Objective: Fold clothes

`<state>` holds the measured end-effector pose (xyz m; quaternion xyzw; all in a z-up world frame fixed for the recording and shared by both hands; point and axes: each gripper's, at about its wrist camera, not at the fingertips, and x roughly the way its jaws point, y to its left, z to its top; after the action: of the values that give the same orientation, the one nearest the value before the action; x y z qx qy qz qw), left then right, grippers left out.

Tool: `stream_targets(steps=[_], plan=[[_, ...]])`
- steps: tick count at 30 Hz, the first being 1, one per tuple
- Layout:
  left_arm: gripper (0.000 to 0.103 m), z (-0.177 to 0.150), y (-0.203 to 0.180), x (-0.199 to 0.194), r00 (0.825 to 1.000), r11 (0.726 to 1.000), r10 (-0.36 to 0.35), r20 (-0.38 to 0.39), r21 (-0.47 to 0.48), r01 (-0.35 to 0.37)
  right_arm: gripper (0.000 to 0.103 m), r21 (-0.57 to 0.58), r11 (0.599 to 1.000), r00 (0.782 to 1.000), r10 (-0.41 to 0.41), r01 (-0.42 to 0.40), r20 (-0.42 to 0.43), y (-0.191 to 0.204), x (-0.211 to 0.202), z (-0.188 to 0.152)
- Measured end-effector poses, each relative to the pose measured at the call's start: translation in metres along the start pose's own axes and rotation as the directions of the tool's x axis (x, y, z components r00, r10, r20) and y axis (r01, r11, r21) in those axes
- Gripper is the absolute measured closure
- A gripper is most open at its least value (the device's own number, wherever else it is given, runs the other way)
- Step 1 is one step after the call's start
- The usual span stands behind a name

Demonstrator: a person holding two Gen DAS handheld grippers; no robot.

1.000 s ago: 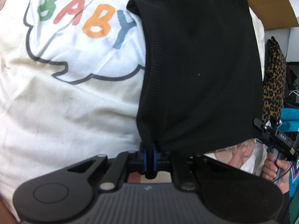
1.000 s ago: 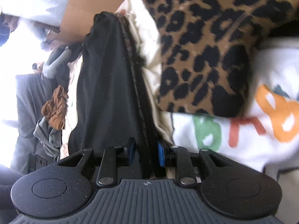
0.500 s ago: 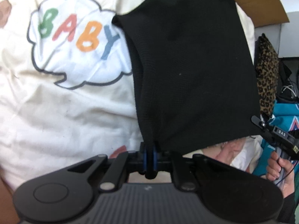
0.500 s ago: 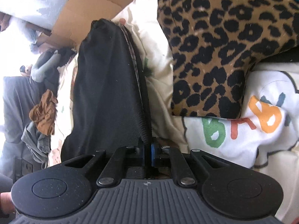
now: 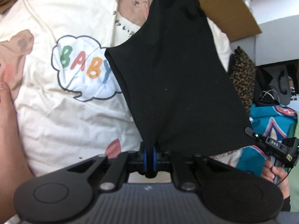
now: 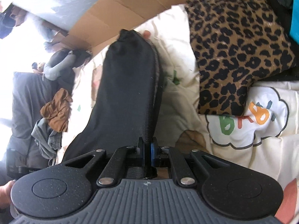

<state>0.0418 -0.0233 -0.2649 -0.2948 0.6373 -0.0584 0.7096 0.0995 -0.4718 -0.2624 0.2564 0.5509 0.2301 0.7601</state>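
You hold one black knit cloth (image 5: 179,85) up over the bed, stretched between your two grippers. Your left gripper (image 5: 149,154) has its fingers pinched tight on one bottom corner. Your right gripper (image 6: 147,152) is clamped on the other corner. Under it lies one cream blanket with bears and a "BABY" cloud (image 5: 61,104). At 3 o'clock sits one leopard-print pillow (image 5: 243,78). At 1 o'clock stands one brown cardboard box (image 5: 231,13); you cannot see inside it.

- The right gripper (image 6: 147,150) has its jaws closed on a black knitted cloth (image 6: 129,85) at frame centre.
- A leopard-print cushion (image 6: 237,56) lies upper right on the cream printed blanket (image 6: 261,149).
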Motion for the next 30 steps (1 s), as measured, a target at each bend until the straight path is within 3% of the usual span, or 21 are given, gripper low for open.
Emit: stream_targets(steps=[4, 8, 12, 14, 19, 30], plan=[[0.096, -0.026, 0.022, -0.039, 1.0, 1.0, -0.025, 0.016, 0.008, 0.025, 0.099, -0.004, 1.0, 1.0, 0.005, -0.005, 0.013, 0.011, -0.024, -0.006], [0.096, -0.037, 0.013, -0.056, 0.999, 0.999, -0.049, 0.023, 0.023, 0.049, 0.099, -0.015, 1.0, 1.0, -0.002, 0.003, 0.014, 0.019, -0.044, -0.018], [0.097, -0.024, -0.024, -0.019, 0.997, 0.997, -0.07, 0.023, 0.023, 0.07, 0.099, -0.024, 1.0, 1.0, -0.008, 0.008, 0.014, 0.023, -0.062, -0.03], [0.097, -0.041, -0.013, -0.041, 0.997, 0.996, -0.08, 0.023, 0.028, 0.079, 0.099, -0.026, 1.0, 1.0, -0.01, 0.01, 0.011, 0.024, -0.069, -0.036], [0.097, -0.046, -0.018, -0.053, 0.995, 0.995, -0.093, 0.029, 0.038, 0.092, 0.099, -0.019, 1.0, 1.0, -0.01, 0.01, 0.006, 0.024, -0.077, -0.047], [0.097, -0.037, 0.009, -0.058, 0.993, 0.993, -0.11, 0.046, -0.026, 0.111, 0.099, 0.013, 1.0, 1.0, 0.009, -0.009, 0.023, 0.022, -0.071, -0.05]])
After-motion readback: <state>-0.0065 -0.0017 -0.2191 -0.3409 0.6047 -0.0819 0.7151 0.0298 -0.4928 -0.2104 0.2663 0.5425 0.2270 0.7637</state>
